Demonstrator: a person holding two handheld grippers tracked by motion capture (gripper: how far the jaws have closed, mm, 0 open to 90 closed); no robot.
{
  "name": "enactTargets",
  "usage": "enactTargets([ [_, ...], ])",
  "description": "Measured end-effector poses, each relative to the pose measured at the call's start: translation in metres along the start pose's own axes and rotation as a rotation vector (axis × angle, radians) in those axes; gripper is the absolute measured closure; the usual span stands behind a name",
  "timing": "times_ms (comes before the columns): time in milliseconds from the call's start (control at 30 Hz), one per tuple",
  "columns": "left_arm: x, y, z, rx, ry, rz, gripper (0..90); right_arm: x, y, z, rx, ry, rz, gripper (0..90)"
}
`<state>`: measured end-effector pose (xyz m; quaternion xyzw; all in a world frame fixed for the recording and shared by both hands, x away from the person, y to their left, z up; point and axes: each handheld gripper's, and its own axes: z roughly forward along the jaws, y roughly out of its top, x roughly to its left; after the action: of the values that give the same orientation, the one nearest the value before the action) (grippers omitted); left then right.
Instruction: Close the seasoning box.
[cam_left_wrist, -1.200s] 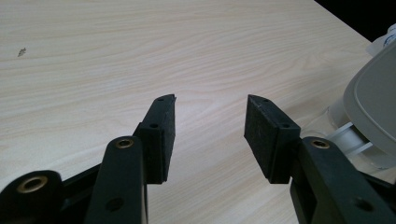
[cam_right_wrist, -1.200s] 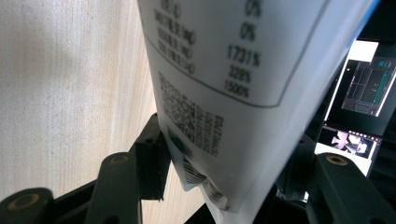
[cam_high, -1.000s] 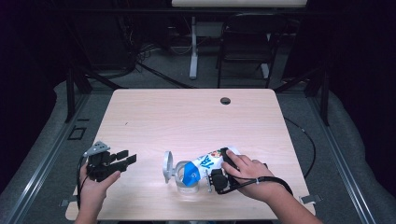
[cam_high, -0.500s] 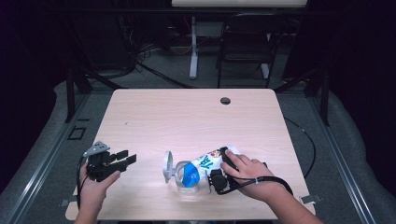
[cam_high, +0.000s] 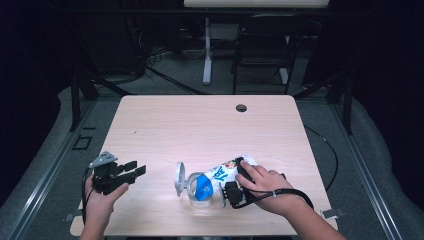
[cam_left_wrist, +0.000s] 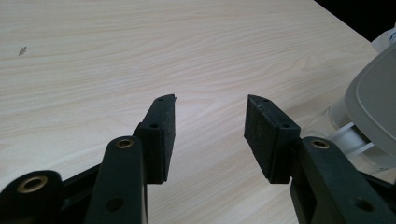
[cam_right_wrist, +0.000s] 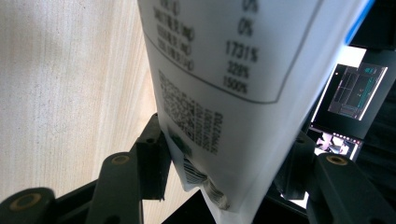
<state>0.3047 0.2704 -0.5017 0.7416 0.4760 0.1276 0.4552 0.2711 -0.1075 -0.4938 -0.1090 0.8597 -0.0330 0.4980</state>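
The table (cam_high: 210, 130) has a pale wood top with a round dark hole (cam_high: 241, 108) near its far edge; the floor (cam_high: 50, 150) around is grey carpet; behind stands a dark chair (cam_high: 260, 50) and a white post (cam_high: 207, 50); the room is dim.

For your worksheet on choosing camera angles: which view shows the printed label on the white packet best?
The right gripper view: the white packet sits close between the right gripper's jaws, its printed table and code readable. The high view shows the whole packet small, its end in a clear container. The left gripper view catches a sliver.
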Motion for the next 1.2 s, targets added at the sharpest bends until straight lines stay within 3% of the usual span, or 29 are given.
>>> enactTargets([
  [967, 0.0005, -0.0005, 0.0006, 0.004, 0.000, -0.001, 53.6, -0.0037, 0.0022, -0.0024, 0.034, 0.009, -0.022, 46.8],
  [1200, 0.0013, -0.0007, 0.0002, 0.003, 0.000, -0.003, 53.6, -0.0032, 0.0019, -0.0001, 0.019, 0.016, -0.003, 47.0],
])
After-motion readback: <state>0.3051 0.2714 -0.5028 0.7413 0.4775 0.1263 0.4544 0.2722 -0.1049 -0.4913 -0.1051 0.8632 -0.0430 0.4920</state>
